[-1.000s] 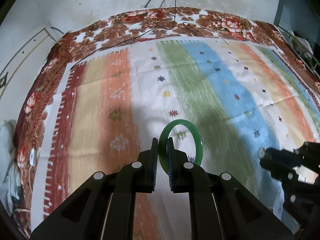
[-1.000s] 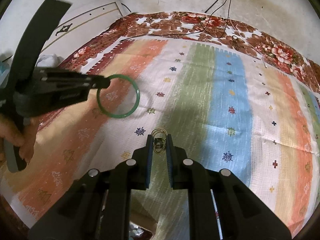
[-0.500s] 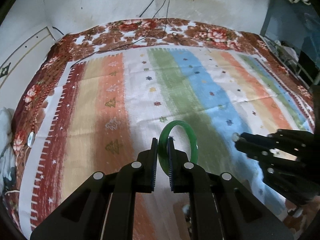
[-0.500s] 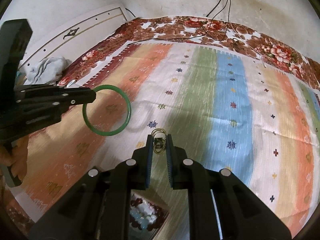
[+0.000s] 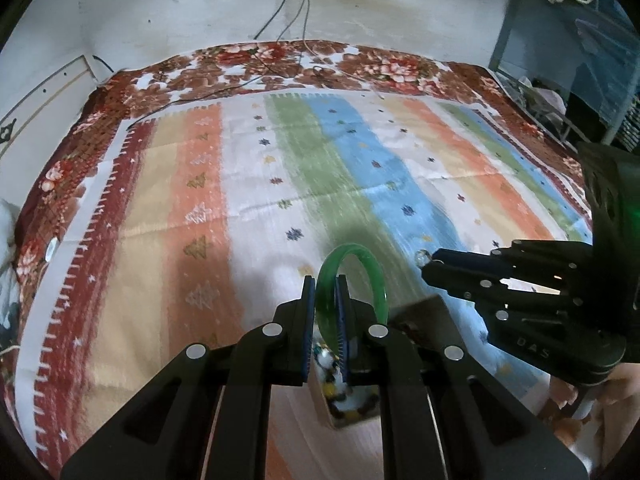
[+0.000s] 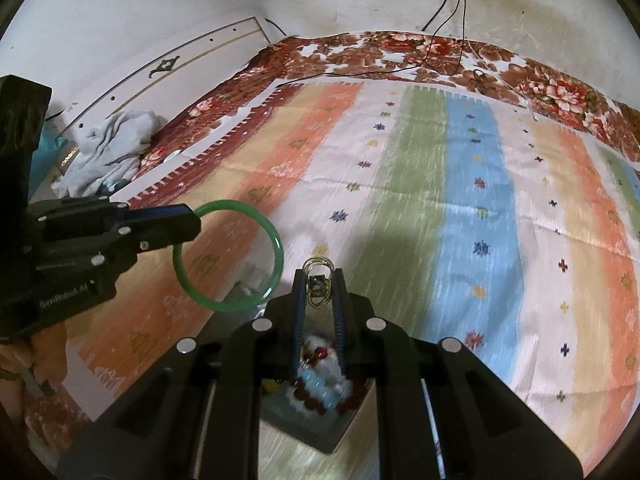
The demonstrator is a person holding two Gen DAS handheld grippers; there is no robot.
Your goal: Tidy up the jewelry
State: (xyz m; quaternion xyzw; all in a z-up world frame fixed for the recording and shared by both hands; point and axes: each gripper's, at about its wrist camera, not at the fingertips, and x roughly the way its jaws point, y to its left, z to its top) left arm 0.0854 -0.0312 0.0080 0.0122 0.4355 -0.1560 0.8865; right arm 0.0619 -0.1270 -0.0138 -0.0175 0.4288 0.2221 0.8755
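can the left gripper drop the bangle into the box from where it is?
Probably yes. The left gripper holds the green bangle in the air, and the open box of beads sits just below its fingers. Nothing shows between them.

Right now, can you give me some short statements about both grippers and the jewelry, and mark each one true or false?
1. The left gripper holds a green bangle. True.
2. The right gripper is open with nothing in it. False: it is shut on small gold rings.
3. A box with beads lies below the grippers. True.
4. The green bangle lies flat on the striped cloth. False: it is held in the air.
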